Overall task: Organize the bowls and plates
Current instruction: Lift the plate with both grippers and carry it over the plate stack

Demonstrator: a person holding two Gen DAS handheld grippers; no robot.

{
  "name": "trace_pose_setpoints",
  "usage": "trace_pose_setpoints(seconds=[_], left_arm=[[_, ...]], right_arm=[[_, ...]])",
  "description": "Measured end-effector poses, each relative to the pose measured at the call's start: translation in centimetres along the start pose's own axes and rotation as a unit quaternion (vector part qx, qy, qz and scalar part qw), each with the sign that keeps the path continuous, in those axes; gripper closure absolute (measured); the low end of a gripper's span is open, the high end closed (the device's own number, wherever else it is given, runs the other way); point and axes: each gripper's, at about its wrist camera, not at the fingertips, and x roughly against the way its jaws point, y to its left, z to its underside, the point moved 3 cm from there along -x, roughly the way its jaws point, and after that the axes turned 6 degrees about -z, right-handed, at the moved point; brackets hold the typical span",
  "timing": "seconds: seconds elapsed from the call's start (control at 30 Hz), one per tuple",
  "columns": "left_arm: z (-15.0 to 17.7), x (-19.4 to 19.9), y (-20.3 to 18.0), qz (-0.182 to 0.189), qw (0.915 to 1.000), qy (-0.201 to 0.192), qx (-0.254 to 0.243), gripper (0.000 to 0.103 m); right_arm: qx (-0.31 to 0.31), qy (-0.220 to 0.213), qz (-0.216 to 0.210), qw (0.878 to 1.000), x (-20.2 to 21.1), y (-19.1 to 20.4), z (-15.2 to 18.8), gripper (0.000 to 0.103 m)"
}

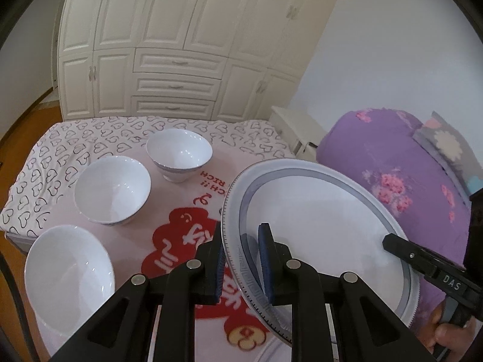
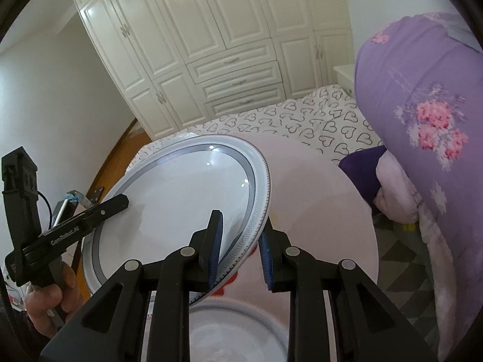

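Across the lower right of the left wrist view: big plate (image 1: 320, 220) lifted off the worktop (image 1: 145, 178), tilted, pinched at opposite rims by left hand-held gripper (image 1: 241, 259) and right hand-held gripper (image 2: 240, 246), both nearly closed on it. Below, at bottom edge, second plate (image 2: 241, 328) lying flat. At left, three bowls (image 1: 112, 189) standing apart, unstacked. Judged early on: carried plate not yet placed, bowls untouched.

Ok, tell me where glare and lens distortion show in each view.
Left wrist: wardrobe bows outward; bowls show faint highlights. Right wrist: bright glare spots on the plate, wardrobe lines curve, black vignette in corners.
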Motion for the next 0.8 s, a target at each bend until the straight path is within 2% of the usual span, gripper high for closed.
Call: trace_pose_setpoints(seconds=[0.4, 0.63, 0.8], left_arm=[[6.0, 6.1, 1.5, 0.011, 0.9999, 0.003, -0.012, 0.086], [9.2, 7.6, 1.6, 0.008, 0.9997, 0.007, -0.02, 0.086], [10.5, 8.5, 0.2, 0.007, 0.9993, 0.007, -0.035, 0.086]], right_arm=[[0.002, -0.003, 0.018, 1.0, 3.7, 2.4, 6.2, 0.079], [-0.006, 0.001, 0.023, 1.0, 4.4, 2.9, 10.2, 0.079], [-0.013, -0.004, 0.03, 0.999, 5.6, 2.9, 12.3, 0.079]])
